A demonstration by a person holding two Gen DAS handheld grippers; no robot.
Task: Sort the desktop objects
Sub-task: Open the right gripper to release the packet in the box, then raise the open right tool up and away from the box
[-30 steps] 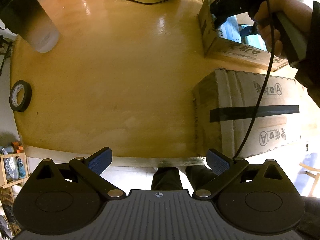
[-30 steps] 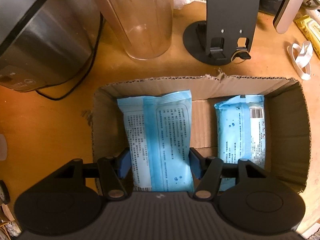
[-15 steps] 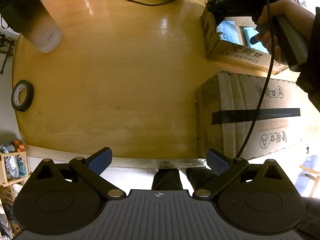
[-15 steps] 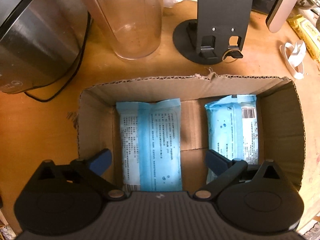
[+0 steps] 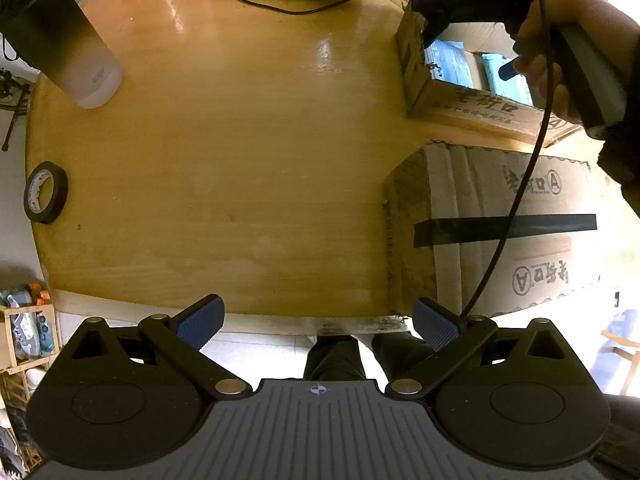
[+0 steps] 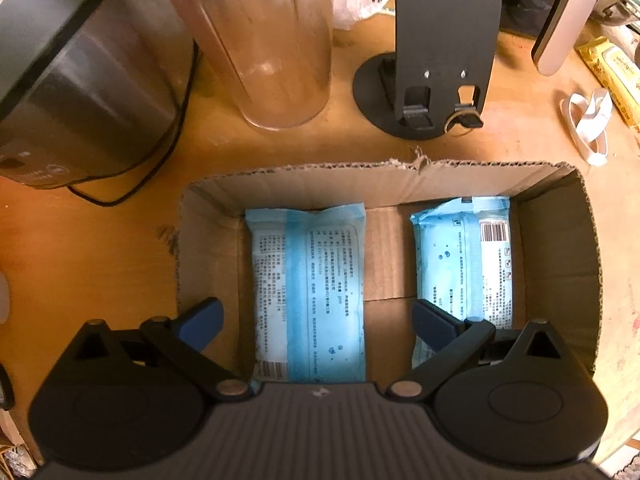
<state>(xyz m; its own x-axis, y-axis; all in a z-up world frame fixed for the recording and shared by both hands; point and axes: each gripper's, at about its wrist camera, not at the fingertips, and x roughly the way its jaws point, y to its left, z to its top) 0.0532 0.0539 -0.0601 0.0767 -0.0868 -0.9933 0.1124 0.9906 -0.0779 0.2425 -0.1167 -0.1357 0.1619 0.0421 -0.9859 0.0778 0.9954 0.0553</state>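
Released since a second ago, the left blue packet (image 6: 310, 296) lies flat in the open cardboard box (image 6: 560, 264), lower middle of the right wrist view, between the right gripper (image 6: 318, 320) jaws, now spread wide and clear of it. Another blue packet (image 6: 468, 256) lies apart to its right. Low in its own view, the left gripper (image 5: 318, 322) hangs open and empty over the tabletop (image 5: 240, 160) edge beside a taped box (image 5: 500, 232)

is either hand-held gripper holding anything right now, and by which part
Nothing is held. The right hand-held gripper stands open above the left blue packet in the open cardboard box; the left hand-held gripper is open and empty.
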